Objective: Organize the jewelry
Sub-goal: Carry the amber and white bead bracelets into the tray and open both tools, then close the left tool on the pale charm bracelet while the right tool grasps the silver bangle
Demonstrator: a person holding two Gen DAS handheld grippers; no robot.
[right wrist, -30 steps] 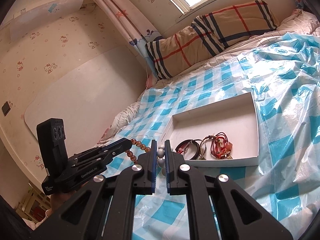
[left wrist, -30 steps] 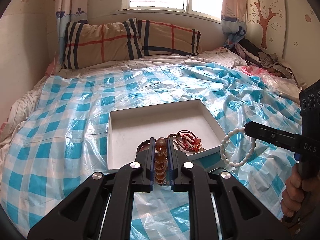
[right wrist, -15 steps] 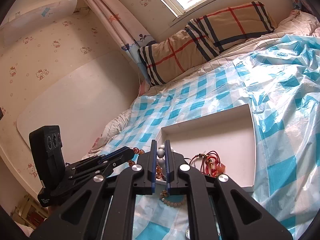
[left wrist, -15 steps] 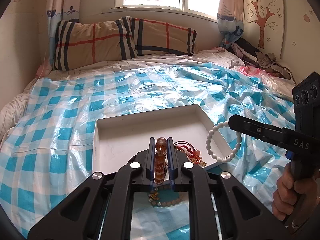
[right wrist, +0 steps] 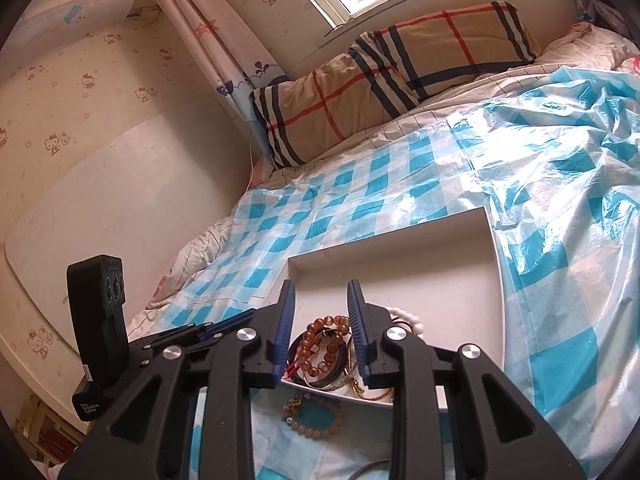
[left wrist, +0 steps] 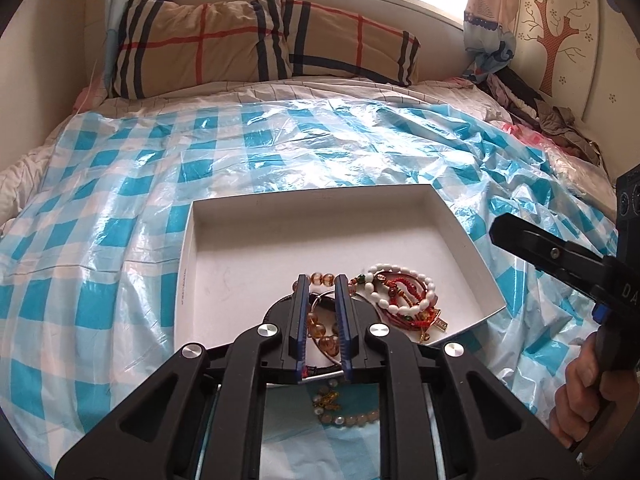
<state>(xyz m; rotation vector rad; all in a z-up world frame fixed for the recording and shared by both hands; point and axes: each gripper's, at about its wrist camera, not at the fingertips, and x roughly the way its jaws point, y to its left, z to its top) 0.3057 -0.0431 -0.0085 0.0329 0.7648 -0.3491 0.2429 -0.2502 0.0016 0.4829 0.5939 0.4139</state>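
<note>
Both grippers are hovering over the near edge of the white tray (left wrist: 460, 232), which is sitting on the blue-checked plastic sheet (left wrist: 120, 240) on the bed. Right gripper (right wrist: 322, 300) — its jaws have just been opening and are standing apart with nothing between them; the white bead bracelet (left wrist: 400, 288) is lying in the tray on the red cord bracelets (left wrist: 404, 300). Left gripper (left wrist: 320, 292) is nearly closed; the amber bead bracelet (right wrist: 324, 344) is showing between its fingers and resting on the dark bangles (right wrist: 320, 376) in the tray's near corner; cannot tell whether the pads are pressing on it or just framing it. Another pale bead bracelet (right wrist: 316, 420) is lying outside on the sheet, just beside the tray's near wall.

Risks: everything is piling in one corner, so beads and cords are likely tangling — lifting either gripper could be dragging a snagged strand over the low wall; the sheet is slick and crinkled, so the tray may be sliding if nudged.
</note>
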